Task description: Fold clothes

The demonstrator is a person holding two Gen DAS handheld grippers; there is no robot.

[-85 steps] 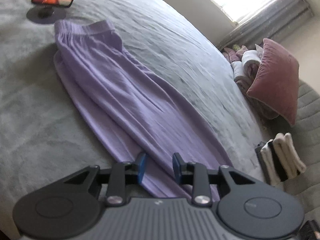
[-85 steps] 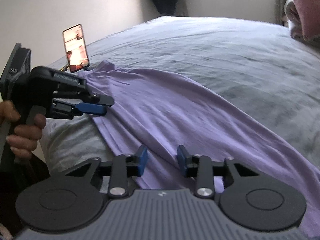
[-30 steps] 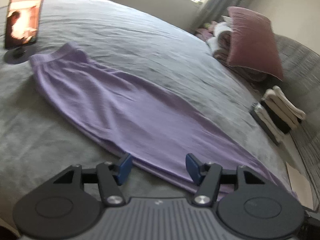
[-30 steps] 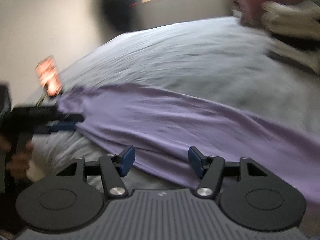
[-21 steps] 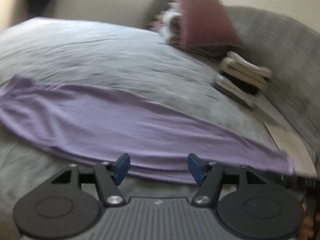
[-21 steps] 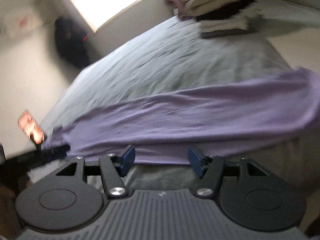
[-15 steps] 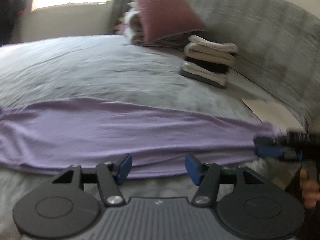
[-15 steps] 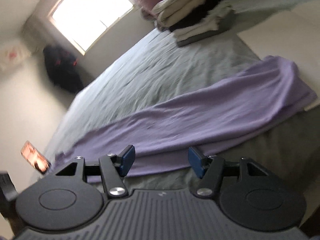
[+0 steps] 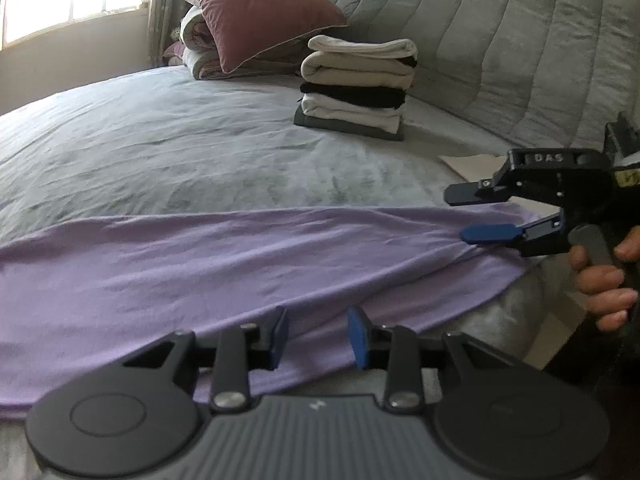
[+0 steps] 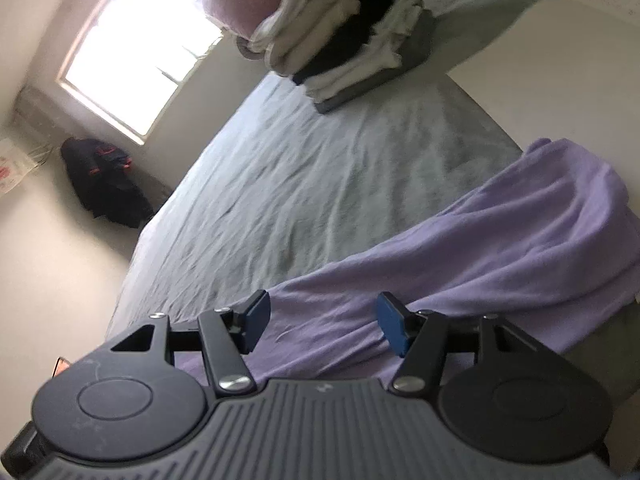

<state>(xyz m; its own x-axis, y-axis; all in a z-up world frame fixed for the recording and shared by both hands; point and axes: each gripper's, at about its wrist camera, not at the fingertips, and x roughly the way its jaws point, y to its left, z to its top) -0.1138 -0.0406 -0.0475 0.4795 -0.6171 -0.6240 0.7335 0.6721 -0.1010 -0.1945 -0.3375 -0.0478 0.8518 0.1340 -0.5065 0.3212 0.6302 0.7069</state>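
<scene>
- My left gripper (image 9: 318,336) hovers low over the near edge of the purple garment (image 9: 224,256), its blue pads closing in with a narrow gap between them; the cloth lies under them, not yet pinched.
- My right gripper (image 10: 324,326) stands with its jaws well apart — the cloth passes below and between the pads, and nothing is clamped.
- From the left wrist view I see my right hand (image 9: 600,276) wrapped round the handle, fingers curled, the tool turned on its side so one finger sits above the other, at the garment's end near the bed's corner.
- The garment is a long, narrow strip of soft lilac knit, laid flat along the near edge of the bed (image 9: 200,148), faintly rippled — bunched into rounded folds at the right end.
- The bed cover is grey, slightly creased.
- Farther back sit a stack of folded clothes (image 9: 356,88), white, cream and black, and a dusty-pink pillow (image 9: 260,4) against a quilted grey headboard (image 9: 500,40).
</scene>
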